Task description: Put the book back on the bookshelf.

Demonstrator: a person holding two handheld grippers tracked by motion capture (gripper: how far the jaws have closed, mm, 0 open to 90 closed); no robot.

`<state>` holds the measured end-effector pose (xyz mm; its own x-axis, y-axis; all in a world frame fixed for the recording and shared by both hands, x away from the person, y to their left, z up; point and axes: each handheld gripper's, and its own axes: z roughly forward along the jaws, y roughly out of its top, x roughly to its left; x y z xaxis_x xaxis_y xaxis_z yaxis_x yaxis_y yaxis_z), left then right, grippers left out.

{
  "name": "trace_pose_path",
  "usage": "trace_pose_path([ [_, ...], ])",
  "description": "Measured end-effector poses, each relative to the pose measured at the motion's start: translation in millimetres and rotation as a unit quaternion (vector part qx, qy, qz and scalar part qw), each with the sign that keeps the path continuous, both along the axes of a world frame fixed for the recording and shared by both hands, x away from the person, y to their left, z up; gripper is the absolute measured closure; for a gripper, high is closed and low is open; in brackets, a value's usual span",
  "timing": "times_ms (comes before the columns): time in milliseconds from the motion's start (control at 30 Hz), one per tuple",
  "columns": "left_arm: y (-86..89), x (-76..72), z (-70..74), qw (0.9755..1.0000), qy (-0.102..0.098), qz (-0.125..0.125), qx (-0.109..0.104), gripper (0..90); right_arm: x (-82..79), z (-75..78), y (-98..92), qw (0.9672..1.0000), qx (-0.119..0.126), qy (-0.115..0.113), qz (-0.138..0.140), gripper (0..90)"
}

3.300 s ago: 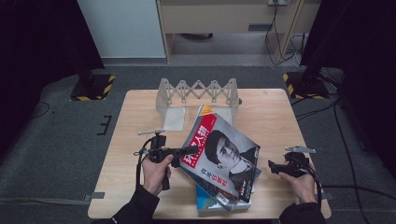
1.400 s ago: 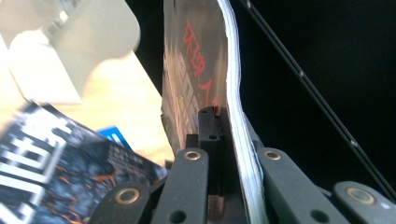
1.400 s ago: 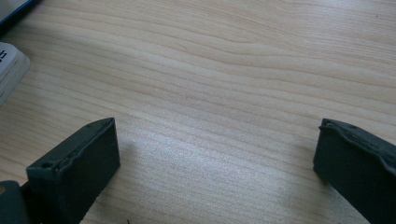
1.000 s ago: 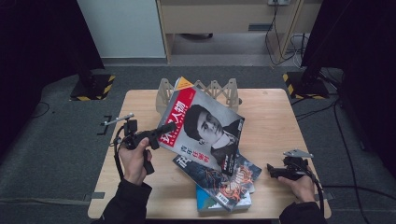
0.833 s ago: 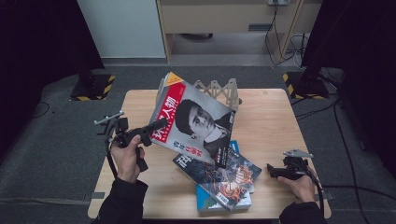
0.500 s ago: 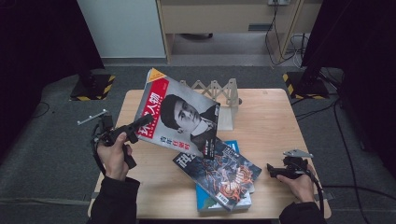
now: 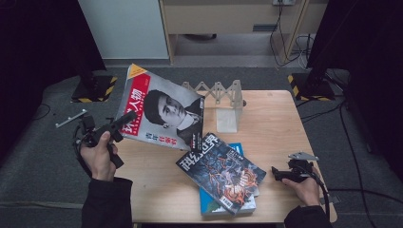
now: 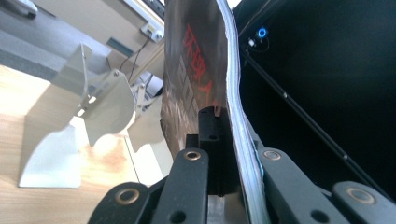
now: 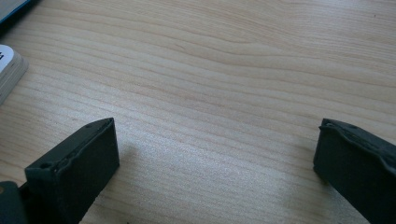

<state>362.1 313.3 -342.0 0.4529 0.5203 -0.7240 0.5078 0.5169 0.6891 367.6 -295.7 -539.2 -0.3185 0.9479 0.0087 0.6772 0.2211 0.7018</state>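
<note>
A magazine (image 7: 164,108) with a man's portrait and a red title band hangs tilted in the air over the table's left part. My left gripper (image 7: 124,119) is shut on its lower left edge; in the left gripper view the jaws pinch the page stack (image 8: 233,116) edge-on. A stack of magazines (image 7: 221,172) lies flat on the table (image 7: 275,123), its top cover dark with orange art. My right gripper (image 7: 276,173) rests low at the table's right, open, with bare wood (image 9: 210,93) between its jaws. A corner of the stack (image 9: 9,70) shows at the left of the right gripper view.
A pale accordion-style rack (image 7: 221,97) stands at the back middle of the table, its curved dividers (image 8: 79,116) close behind the held magazine. A small metal bracket (image 7: 70,118) lies on the grey floor to the left. Dark curtains flank the room.
My left gripper has carried the portrait magazine up off the stack and leftward, past the table's left edge. The dark-covered magazine is now exposed on top. The right gripper has not moved.
</note>
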Motion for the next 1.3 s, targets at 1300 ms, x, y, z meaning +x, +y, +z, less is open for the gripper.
trace_pose_path([
  [1300,19.2,36.4,35.9,0.9910,-0.012,0.085,0.102,86.0,0.6,-0.2,0.2,1.0000,-0.001,-0.001,-0.001,0.3],
])
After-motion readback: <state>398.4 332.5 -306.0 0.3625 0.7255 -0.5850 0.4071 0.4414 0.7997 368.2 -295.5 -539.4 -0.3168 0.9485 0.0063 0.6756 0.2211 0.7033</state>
